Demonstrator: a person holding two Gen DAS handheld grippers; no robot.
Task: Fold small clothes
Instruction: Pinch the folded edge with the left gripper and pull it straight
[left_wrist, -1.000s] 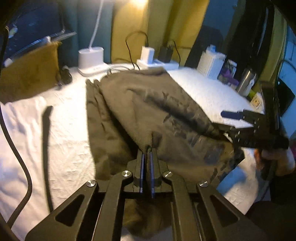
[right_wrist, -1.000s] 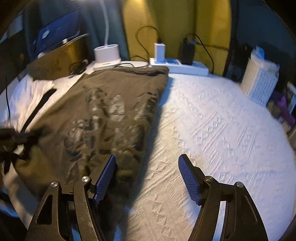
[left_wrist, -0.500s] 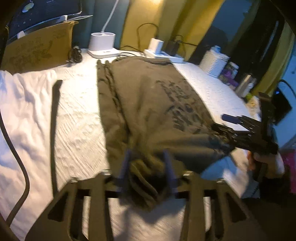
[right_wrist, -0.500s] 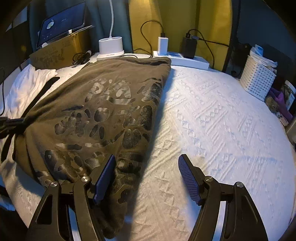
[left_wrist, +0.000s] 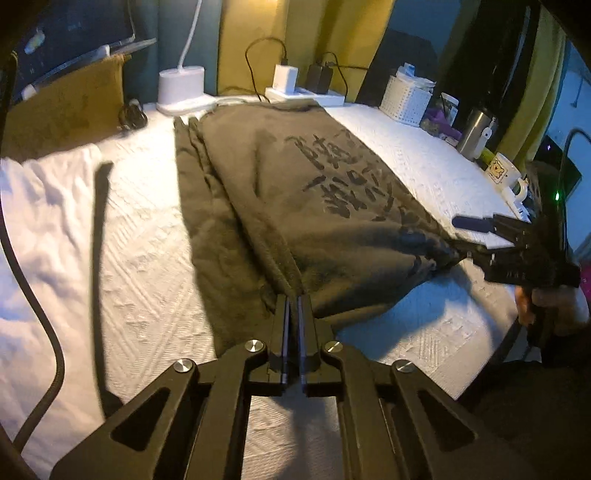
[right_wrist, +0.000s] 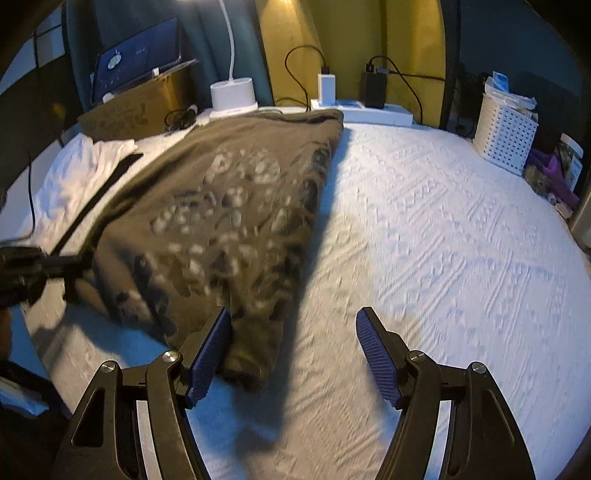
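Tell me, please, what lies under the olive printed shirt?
Under the olive printed shirt lies the white textured bedspread, visible all around it. Whether anything else is below the shirt cannot be seen, because the cloth covers that area.

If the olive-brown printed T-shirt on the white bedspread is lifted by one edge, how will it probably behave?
The olive-brown printed T-shirt is probably floppy: it lies in soft folds and wrinkles. It would likely sag and drape from wherever the left hand-held gripper pinches it. It looks light and may drag on the textured white bedspread.

Left gripper (left_wrist: 291, 306): jaws pressed together, pinching cloth.
Right gripper (right_wrist: 293, 354): jaws spread wide, gripping nothing.
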